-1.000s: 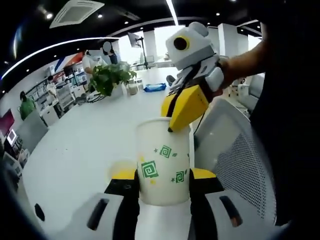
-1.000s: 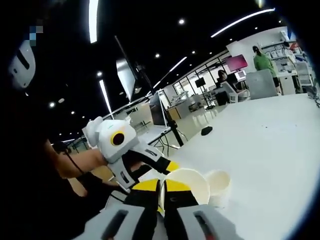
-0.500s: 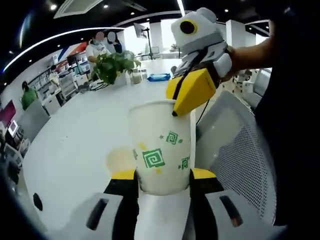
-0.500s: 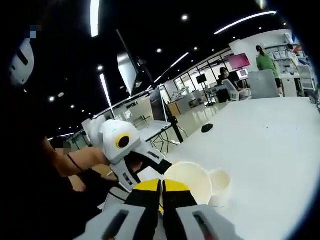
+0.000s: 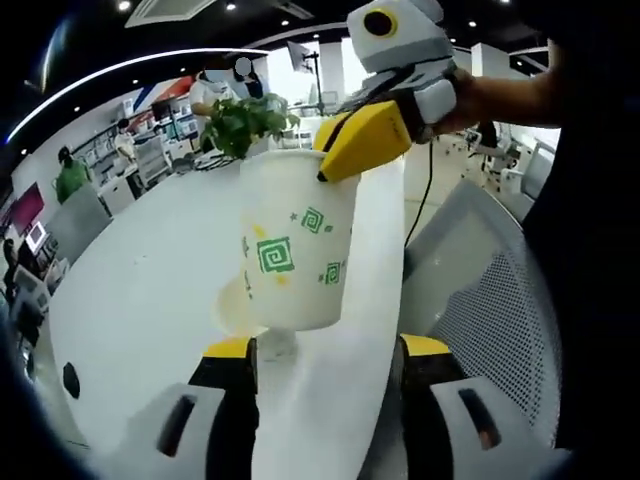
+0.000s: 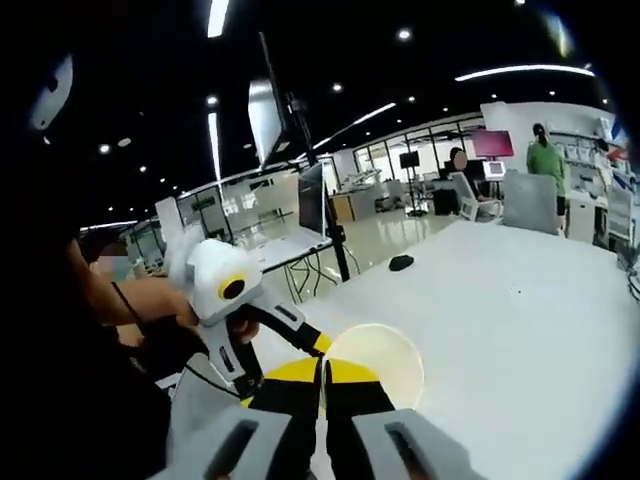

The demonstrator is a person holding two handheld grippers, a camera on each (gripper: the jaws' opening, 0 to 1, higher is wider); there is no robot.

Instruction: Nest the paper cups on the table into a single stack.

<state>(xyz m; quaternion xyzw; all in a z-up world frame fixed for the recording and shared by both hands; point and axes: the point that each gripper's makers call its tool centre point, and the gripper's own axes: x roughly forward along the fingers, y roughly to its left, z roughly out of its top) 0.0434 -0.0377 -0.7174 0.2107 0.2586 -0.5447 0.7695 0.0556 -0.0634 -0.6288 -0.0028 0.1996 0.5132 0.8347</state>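
**A:** Open-plan office all around me: ceiling strip lights, desks and monitors behind, people standing far off, and a long white counter (image 5: 140, 290) running away under both cameras. What's near the cup?

**B:** From the left gripper view I see a potted plant (image 5: 245, 120) further down the counter, well apart from the work, and a small dark object (image 5: 70, 380) lying near the counter's edge. A grey mesh chair back (image 5: 480, 300) sits just beside the counter on the right. Nothing blocks the cup itself.

**A:** And the cup?

**B:** The paper cup (image 5: 292, 240) hangs in the air above the counter, roughly upright, mouth up, its long axis leaning slightly. A second cup (image 5: 240, 315) stands on the counter below and behind it, mostly hidden. My right gripper (image 5: 365, 140) has its yellow jaws pinched on the upper cup's rim. My left gripper (image 5: 325, 350) stands wide, its jaws apart from the cup's base.

**A:** Any writing?

**B:** None I can read; green square-spiral motifs and small yellow marks only.

**A:** From the right gripper view I look down into the cup's round mouth (image 6: 375, 360), jaws closed at its rim, left gripper (image 6: 235, 300) alongside.
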